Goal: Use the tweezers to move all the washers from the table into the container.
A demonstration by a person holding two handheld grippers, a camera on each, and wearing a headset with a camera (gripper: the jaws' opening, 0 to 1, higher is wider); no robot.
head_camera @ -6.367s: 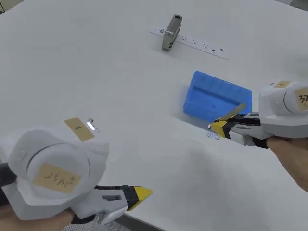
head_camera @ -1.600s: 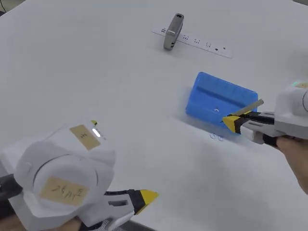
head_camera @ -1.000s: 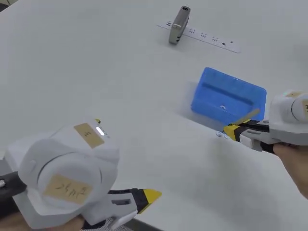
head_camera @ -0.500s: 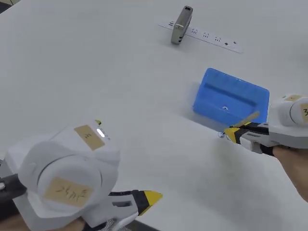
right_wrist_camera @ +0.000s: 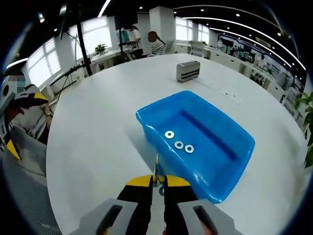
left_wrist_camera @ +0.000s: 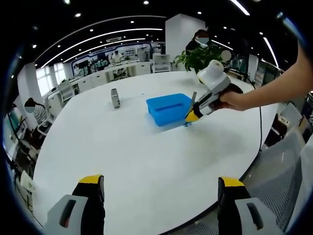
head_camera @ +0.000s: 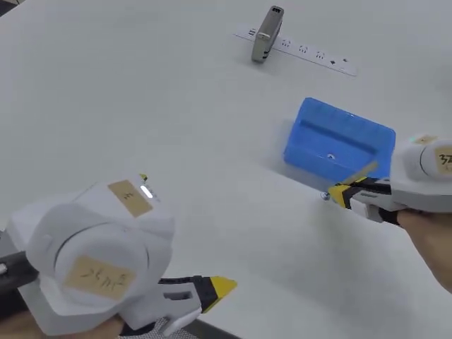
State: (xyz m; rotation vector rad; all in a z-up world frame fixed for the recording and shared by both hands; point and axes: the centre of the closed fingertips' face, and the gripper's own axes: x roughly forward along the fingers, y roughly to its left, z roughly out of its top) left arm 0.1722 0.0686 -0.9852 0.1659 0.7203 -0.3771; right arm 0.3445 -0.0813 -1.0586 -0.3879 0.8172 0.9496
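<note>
- Tweezers are clamped between the closed jaws of the right hand-held gripper, tips angled down to the tabletop just ahead, probably to pinch a washer lying there.
- Container sits directly beyond that gripper, holding three washers; the carry looks short.
- Left hand-held gripper: jaws apart, empty, well away from the work, apparently idle.

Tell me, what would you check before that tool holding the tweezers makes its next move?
1. Right gripper shut on the tweezers: ok.
2. Container upright, open, next to the tweezers: ok.
3. Three washers lying inside it: ok.
4. Washer on the table at the tweezers' tip, gripped or not: cannot tell.
5. Left gripper open, holding nothing, away from the container: ok.
</note>
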